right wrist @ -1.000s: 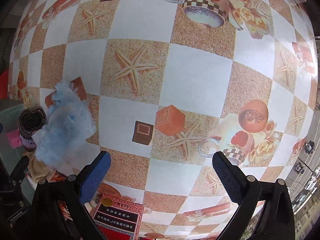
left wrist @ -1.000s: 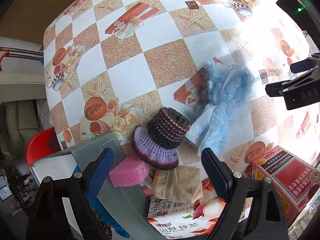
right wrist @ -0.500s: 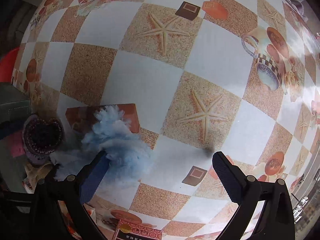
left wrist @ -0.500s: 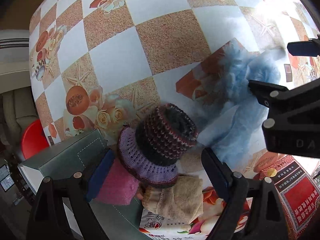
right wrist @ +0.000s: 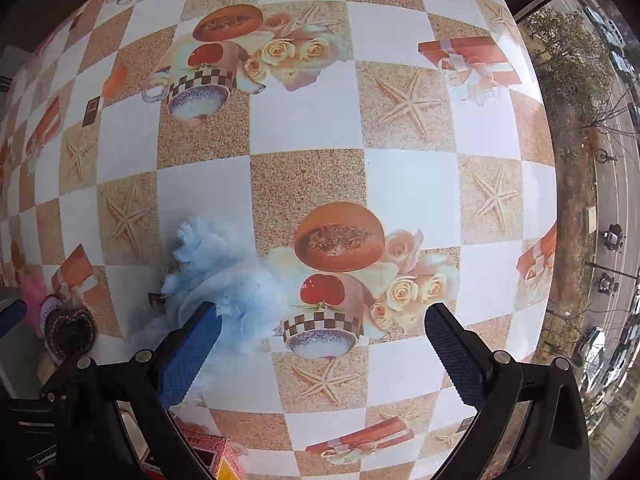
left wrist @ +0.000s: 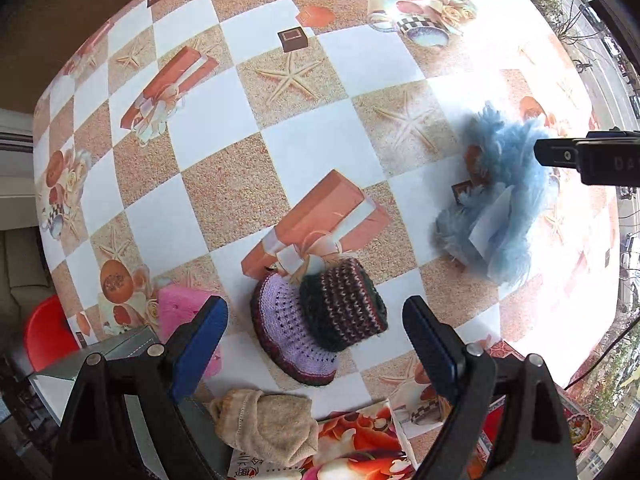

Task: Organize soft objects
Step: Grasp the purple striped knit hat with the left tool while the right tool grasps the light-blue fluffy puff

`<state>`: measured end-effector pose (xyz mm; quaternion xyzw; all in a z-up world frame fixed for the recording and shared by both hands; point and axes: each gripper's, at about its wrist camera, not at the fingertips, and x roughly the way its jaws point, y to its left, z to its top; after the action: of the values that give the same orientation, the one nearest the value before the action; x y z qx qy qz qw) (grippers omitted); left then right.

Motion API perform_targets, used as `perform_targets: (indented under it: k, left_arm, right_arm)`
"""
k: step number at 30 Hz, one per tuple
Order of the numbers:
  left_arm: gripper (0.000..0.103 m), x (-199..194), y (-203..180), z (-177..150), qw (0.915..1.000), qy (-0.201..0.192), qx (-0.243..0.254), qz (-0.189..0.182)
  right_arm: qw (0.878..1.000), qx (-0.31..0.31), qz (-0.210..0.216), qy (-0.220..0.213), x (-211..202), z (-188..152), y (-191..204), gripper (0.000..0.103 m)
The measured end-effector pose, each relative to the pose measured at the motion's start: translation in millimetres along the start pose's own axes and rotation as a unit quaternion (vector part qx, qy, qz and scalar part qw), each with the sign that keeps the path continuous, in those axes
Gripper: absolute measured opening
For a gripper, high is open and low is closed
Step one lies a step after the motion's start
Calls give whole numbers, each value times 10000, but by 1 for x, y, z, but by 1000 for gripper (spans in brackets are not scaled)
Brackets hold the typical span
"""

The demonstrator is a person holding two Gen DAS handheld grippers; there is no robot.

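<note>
A: Soft objects first — the knitted hat [left wrist: 320, 316] now lies between the open fingers of the left gripper [left wrist: 316, 344], not held. Half a second ago it sat jammed against the pink sponge [left wrist: 180, 300] and the beige sock [left wrist: 268, 426]; now it sits apart from both, further out on the cloth.

B: And the right gripper [right wrist: 320, 344]?

A: Spread wide too, gripping nothing. Its left finger [right wrist: 188, 352] overlaps the blue fluffy piece [right wrist: 224, 280], which has slid away from the hat since a second ago, when the two touched. Whether the finger presses it I can't tell.

B: So what does that mean?

A: My reading: the pile is being spread out so each item can be picked singly. Nothing looks sorted yet.

B: Where's everything resting?

A: On a checkered tablecloth [left wrist: 304, 148] printed with starfish, cups and gift boxes. Nearest are a grey box [left wrist: 124, 344] and a red carton [left wrist: 576, 424]; past the table's far edge, a street with parked cars [right wrist: 616, 64].
</note>
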<state>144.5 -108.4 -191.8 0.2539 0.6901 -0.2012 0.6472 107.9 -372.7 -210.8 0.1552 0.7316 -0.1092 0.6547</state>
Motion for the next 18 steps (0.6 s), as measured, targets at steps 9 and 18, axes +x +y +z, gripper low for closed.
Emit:
perform_targets:
  k: [9,18]
  left_arm:
    - [92,37,-1,-3,9998,132,43,132]
    - [96,71,-1,-13,9993,258,-189,-190]
  right_arm:
    - [9967,46,747,315,10,-9,52,102]
    - [9971,-586,-238,425,43,-24,102,103]
